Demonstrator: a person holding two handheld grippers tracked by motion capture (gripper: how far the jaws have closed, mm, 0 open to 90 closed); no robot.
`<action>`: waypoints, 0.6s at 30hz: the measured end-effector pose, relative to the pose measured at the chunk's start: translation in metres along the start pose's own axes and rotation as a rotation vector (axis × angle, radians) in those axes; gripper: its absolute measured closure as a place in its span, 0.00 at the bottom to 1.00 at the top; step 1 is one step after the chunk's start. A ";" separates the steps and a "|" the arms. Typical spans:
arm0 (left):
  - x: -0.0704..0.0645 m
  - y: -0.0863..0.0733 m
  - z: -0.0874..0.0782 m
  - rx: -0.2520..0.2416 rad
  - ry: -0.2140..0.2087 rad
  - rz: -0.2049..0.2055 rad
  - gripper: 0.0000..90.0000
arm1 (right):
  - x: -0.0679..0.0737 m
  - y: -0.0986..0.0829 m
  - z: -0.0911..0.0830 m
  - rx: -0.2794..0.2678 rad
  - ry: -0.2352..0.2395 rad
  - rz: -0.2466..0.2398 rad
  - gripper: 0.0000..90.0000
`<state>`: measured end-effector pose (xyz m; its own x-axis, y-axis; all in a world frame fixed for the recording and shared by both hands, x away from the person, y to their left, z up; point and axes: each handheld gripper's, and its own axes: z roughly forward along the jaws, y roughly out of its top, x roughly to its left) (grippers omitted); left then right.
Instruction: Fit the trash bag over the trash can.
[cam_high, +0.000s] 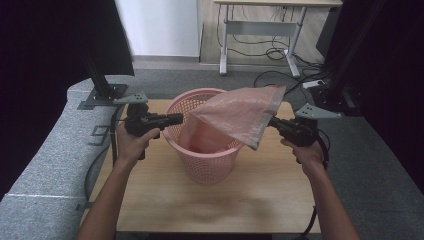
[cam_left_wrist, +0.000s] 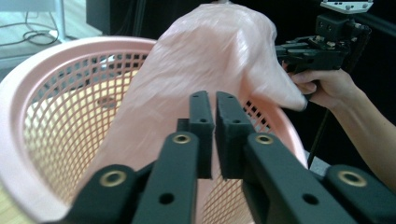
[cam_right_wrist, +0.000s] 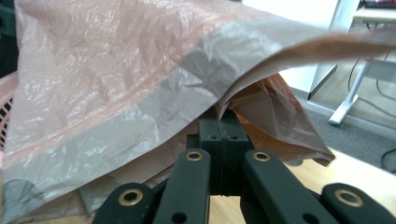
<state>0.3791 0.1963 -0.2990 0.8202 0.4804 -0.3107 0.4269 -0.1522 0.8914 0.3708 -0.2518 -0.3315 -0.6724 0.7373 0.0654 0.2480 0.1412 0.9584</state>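
Right hand-held gripper (cam_high: 274, 121) clamps the pink bin liner's (cam_high: 240, 116) hem, lifting it over the pink basket (cam_high: 200, 165) for lining; left hand-held gripper (cam_high: 176, 118), nearly closed and empty, waits at the left rim.

No brand, label or printed word can be read anywhere on the pink plastic bag (cam_high: 239, 114), the pink mesh basket (cam_high: 200, 150) or the two black grippers. The one mark that looks like writing is a pair of dark figures on the grey padded ledge (cam_high: 50, 150) left of the table, roughly like a "9" beside another character, too blurred to read with certainty.
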 end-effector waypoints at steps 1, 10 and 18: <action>0.000 0.000 0.001 0.002 -0.011 0.000 0.98 | -0.001 -0.002 0.000 -0.004 0.004 0.006 1.00; -0.019 0.002 0.017 -0.019 0.011 0.039 0.68 | 0.010 -0.001 0.000 -0.005 0.018 -0.019 1.00; -0.016 0.005 0.016 -0.002 0.035 0.037 1.00 | 0.016 0.005 -0.005 -0.022 0.026 -0.039 1.00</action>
<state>0.3745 0.1737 -0.2945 0.8217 0.5043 -0.2654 0.3952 -0.1687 0.9030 0.3576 -0.2421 -0.3245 -0.6991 0.7142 0.0347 0.2060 0.1547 0.9663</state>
